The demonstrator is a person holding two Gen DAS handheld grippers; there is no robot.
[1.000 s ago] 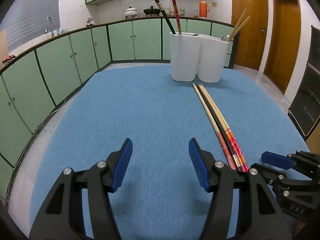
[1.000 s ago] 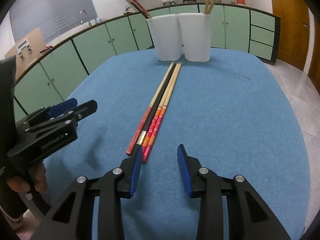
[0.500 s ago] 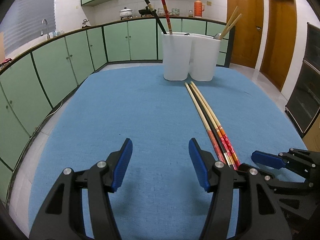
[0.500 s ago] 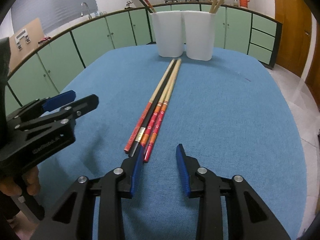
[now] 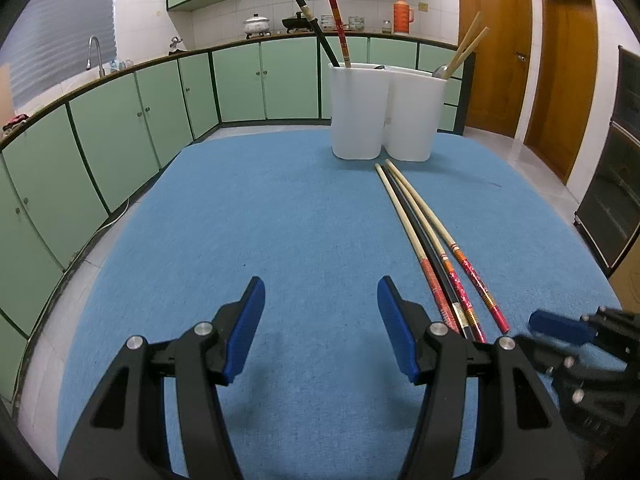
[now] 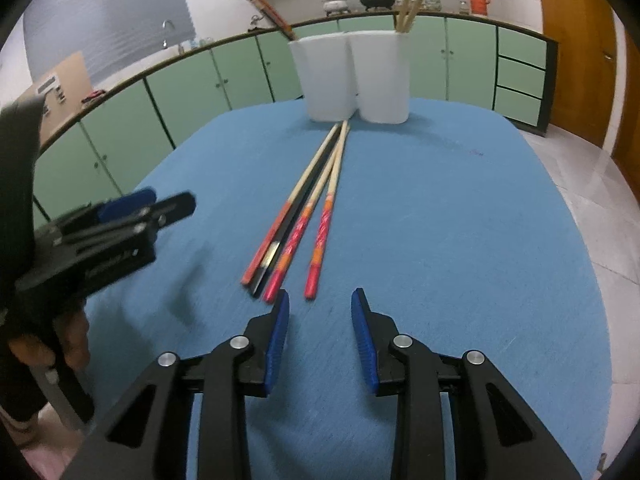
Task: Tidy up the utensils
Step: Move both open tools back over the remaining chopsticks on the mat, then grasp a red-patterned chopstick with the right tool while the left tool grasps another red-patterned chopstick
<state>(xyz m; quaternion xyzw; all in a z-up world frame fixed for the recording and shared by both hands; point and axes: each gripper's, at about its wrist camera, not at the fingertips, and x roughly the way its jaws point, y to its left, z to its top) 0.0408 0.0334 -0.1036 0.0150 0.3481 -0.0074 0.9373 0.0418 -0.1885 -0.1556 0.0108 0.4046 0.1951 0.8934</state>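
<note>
Both jaws gape empty: the left gripper (image 5: pixel 320 332) hovers over bare blue cloth (image 5: pixel 280 220), the right gripper (image 6: pixel 320 334) just behind four long red-handled chopsticks (image 6: pixel 304 220). Closing there risks pinching several neighbouring sticks, since they lie touching

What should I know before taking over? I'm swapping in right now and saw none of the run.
Left gripper: open, empty, over bare blue cloth.
Right gripper: open, empty, just short of the loose chopsticks' painted ends.
Four loose chopsticks lie side by side on the cloth, tips toward the two white holders.
Done: some chopsticks already stand in both holders.
Left: pick up the four and put them in the holders.
</note>
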